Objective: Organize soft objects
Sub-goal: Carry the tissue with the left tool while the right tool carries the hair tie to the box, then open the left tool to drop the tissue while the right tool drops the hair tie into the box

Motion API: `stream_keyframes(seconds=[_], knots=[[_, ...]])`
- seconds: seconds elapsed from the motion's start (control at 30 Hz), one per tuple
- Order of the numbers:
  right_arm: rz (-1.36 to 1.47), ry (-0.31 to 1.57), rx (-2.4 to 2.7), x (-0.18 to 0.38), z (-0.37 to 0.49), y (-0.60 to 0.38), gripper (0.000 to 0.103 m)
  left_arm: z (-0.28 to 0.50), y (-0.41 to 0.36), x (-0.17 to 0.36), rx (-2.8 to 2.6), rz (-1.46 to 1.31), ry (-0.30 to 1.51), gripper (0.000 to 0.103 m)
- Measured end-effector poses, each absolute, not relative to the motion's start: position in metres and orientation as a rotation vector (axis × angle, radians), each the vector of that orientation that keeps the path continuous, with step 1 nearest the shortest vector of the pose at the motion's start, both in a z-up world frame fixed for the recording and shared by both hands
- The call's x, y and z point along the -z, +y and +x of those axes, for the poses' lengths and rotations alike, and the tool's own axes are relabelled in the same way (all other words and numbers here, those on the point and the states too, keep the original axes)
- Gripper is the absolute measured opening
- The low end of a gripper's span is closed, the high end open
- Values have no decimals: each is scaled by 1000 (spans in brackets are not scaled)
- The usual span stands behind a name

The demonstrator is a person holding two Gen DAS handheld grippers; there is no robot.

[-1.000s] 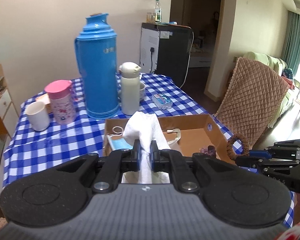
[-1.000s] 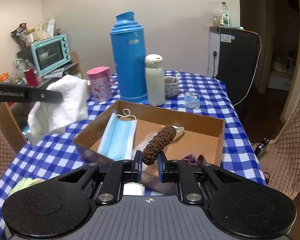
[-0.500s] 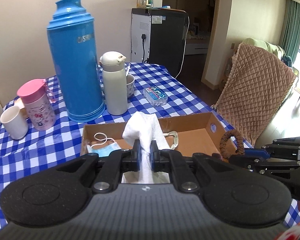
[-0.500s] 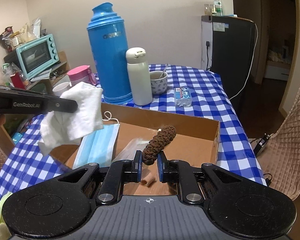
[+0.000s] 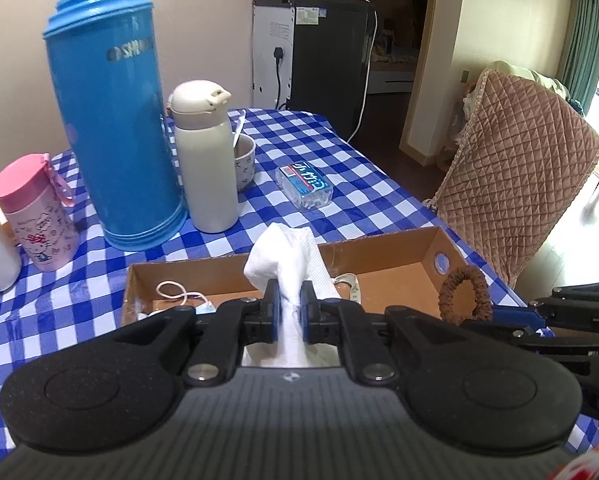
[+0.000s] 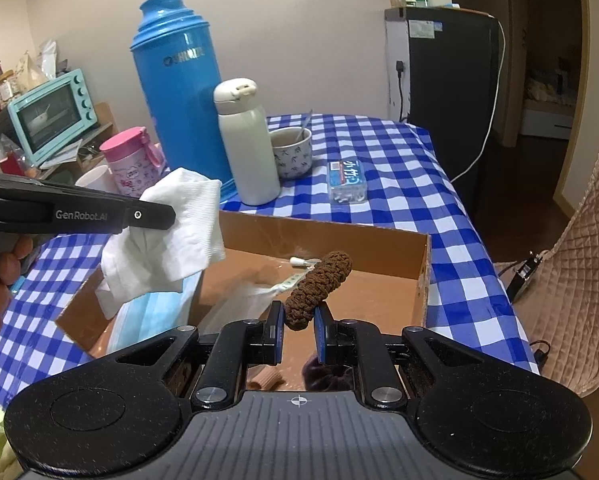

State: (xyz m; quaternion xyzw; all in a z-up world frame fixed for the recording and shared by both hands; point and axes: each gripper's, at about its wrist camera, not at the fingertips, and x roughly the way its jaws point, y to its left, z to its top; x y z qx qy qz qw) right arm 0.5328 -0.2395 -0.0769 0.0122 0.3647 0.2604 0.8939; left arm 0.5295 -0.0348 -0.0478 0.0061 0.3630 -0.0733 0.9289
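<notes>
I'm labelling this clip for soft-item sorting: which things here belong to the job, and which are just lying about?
Part of the job:
white cloth, in the left jaws
brown scrunchie, in the right jaws
cardboard box
blue face mask in the box

Lying about:
blue thermos
white flask
pink cup
toaster oven

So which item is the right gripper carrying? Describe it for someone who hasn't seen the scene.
Find the open cardboard box on the blue checked tablecloth. Above it, the right gripper pinches a brown scrunchie. Unlike the white cloth beside it, it is a dark, knobbly fabric ring.
</notes>
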Motion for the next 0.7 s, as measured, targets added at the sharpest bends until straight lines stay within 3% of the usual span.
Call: stream_keyframes(seconds=[0.17,0.7], knots=[[32,766,-531,81,540,-241,16,539,-34,58,141,7,758,31],[36,789,-548,86,548,-230,16,534,-10,72,88,22,818,31]])
